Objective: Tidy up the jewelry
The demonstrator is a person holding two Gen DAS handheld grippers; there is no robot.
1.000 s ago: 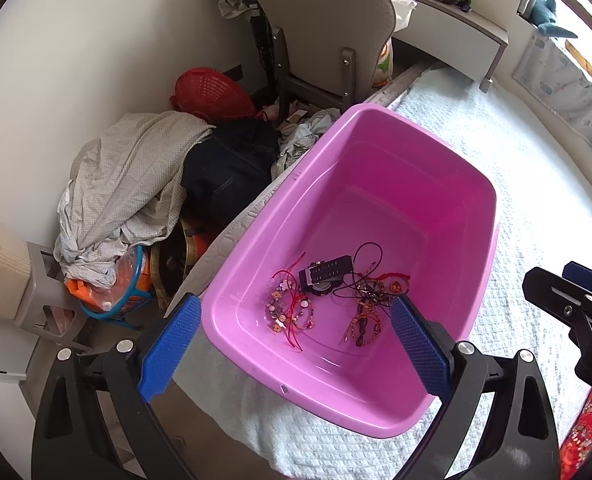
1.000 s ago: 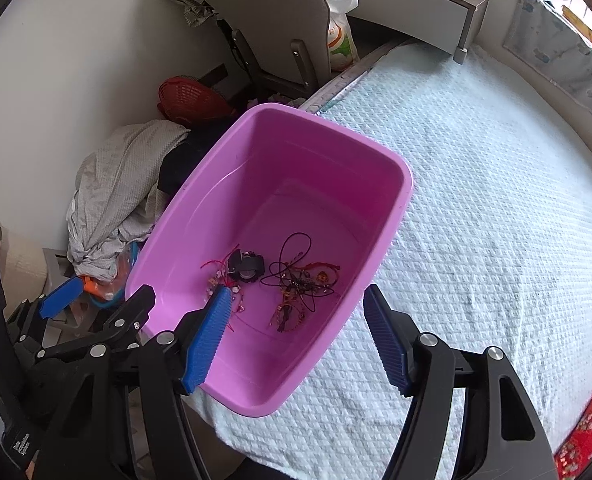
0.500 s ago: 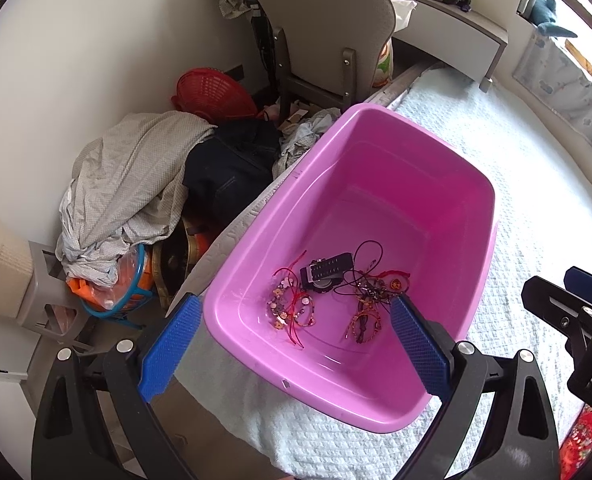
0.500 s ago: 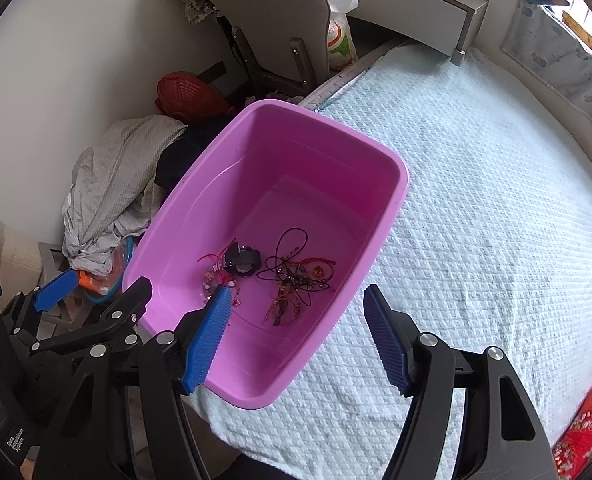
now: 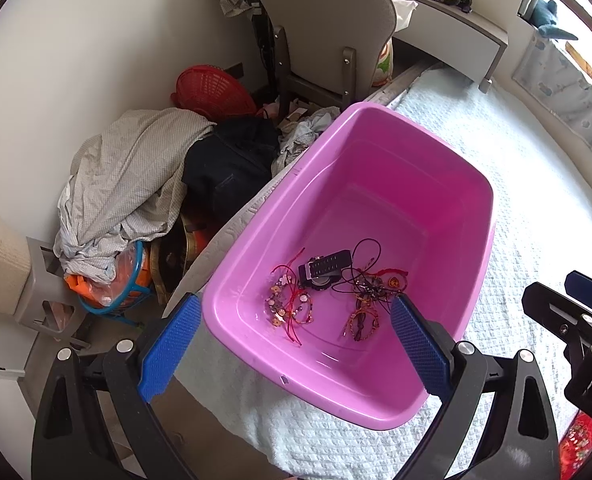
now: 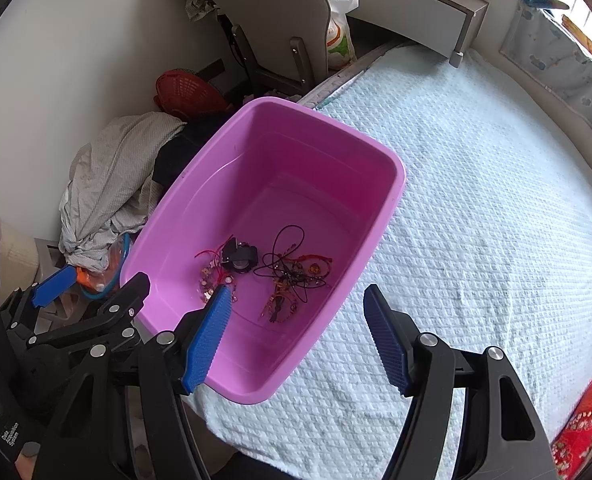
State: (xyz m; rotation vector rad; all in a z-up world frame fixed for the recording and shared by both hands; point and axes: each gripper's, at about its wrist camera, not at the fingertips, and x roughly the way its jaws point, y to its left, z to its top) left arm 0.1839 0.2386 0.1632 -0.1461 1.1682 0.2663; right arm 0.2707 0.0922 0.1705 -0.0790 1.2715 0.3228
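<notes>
Fingers on both grippers, left [image 5: 292, 344] and right [image 6: 296, 336], hang spread wide with nothing between their knobbly blue pads, up over a glossy pink plastic tub [image 5: 448, 364] on the quilted bed cover [image 6: 476, 220]. Jewelry [image 5: 336, 292] sits tangled on the tub floor: beaded bracelets, red cords, black strings, plus some dark ridged thing I can't identify. Crumpled laundry [image 5: 124, 184] is piled beyond.

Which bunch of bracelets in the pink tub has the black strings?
The tangled bunch on the right of the black watch. The left bunch shows only red cord and beads.
</notes>
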